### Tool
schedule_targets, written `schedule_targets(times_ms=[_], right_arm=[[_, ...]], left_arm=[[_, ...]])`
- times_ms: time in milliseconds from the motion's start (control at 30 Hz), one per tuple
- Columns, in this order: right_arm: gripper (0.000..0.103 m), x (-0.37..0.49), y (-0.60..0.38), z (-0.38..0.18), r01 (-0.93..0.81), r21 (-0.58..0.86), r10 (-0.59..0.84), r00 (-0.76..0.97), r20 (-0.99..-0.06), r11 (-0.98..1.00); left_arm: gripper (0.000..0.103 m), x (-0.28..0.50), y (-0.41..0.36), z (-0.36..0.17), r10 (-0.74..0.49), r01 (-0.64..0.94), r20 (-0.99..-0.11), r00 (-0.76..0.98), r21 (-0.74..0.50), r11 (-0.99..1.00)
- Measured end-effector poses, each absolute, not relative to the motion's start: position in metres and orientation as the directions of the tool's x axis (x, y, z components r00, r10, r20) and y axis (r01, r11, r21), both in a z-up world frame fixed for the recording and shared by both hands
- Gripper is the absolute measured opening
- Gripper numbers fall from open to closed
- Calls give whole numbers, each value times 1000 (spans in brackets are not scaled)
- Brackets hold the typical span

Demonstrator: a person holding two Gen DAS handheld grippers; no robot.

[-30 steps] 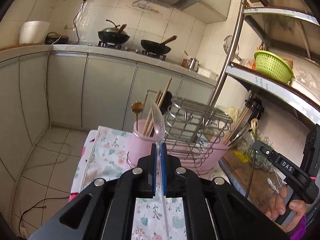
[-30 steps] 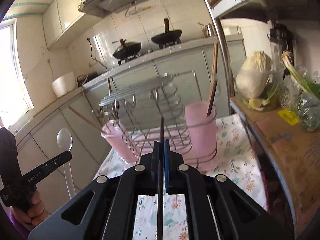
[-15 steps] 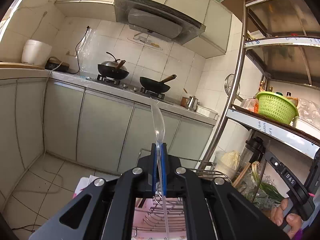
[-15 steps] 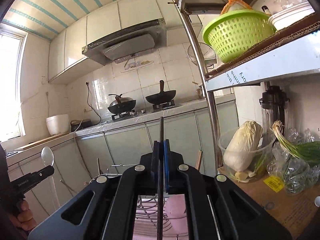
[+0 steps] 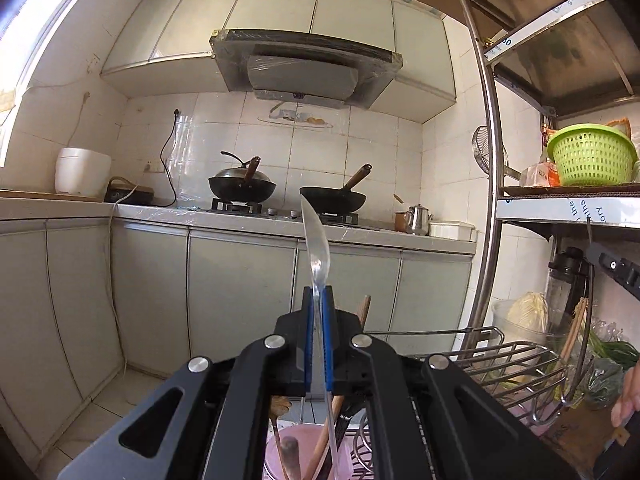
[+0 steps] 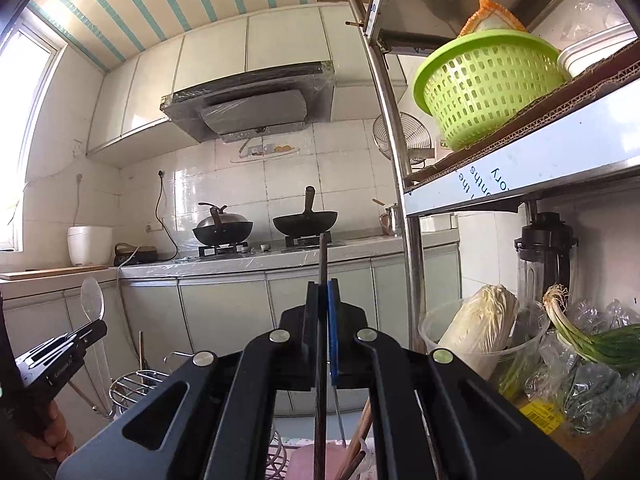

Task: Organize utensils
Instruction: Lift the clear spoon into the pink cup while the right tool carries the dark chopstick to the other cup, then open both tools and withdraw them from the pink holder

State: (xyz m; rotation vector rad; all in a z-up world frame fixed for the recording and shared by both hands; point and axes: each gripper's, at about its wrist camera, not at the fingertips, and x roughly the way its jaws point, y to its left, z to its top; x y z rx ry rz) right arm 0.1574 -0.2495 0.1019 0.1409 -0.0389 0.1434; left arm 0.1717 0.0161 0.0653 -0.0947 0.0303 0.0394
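Note:
My left gripper (image 5: 318, 292) is shut on a clear plastic spoon (image 5: 314, 236), bowl up, handle running down between the blue pads toward a pink cup (image 5: 276, 456) that holds wooden utensils. From the right wrist view the same spoon (image 6: 93, 300) shows in the left gripper (image 6: 86, 330) at far left. My right gripper (image 6: 325, 286) is shut on a thin dark chopstick (image 6: 322, 256) standing upright; its lower end hangs above another pink cup (image 6: 304, 462) with wooden sticks. A wire dish rack (image 5: 504, 364) stands between the cups.
A metal shelf post (image 6: 400, 168) rises close on the right, with a green basket (image 6: 484, 84) on the shelf. Cabbage in a clear tub (image 6: 480, 328), green onions (image 6: 592, 340) and a blender (image 6: 544, 248) sit below. Kitchen counter with two woks (image 5: 288, 196) lies beyond.
Both grippers have tilted up toward level, so the flowered cloth and the cups have dropped to the bottom edge. Each grip holds as before.

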Motion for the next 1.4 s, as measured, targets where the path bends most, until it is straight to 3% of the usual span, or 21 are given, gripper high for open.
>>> schedule_targets(times_ms=[200, 500, 900, 1067, 1133, 1200, 1233, 1300, 1333, 1400], right_arm=[[5, 169, -242, 95, -148, 105, 141, 987, 71, 983], [5, 179, -233, 75, -142, 91, 140, 990, 28, 986], [5, 164, -235, 50, -154, 140, 175, 973, -152, 978], [5, 163, -231, 44, -167, 139, 196, 953, -230, 976], [5, 163, -229, 42, -166, 133, 196, 945, -260, 977], [5, 163, -228, 41, -169, 138, 203, 937, -283, 976], [7, 163, -228, 40, -171, 138, 206, 933, -297, 976], [20, 163, -227, 38, -175, 147, 214, 922, -323, 974], [32, 162, -227, 36, -181, 153, 223, 917, -331, 972], [37, 160, -227, 34, -180, 157, 226, 910, -348, 971]], left_arm=[[3, 173, 17, 46, 58, -58, -1, 998, -45, 997], [3, 171, 28, 26, 32, -36, -60, 998, -80, 996], [6, 157, 28, 17, -39, 14, -191, 981, -129, 991], [17, 151, 30, 18, -56, 24, -236, 970, -139, 990], [27, 147, 31, 20, -69, 34, -249, 966, -142, 989], [29, 145, 32, 22, -90, 51, -260, 961, -153, 987], [29, 143, 32, 23, -98, 57, -268, 958, -155, 986], [30, 140, 33, 24, -108, 66, -278, 955, -157, 985], [30, 139, 33, 24, -112, 69, -284, 952, -156, 985], [30, 135, 33, 25, -122, 77, -298, 947, -159, 984]])
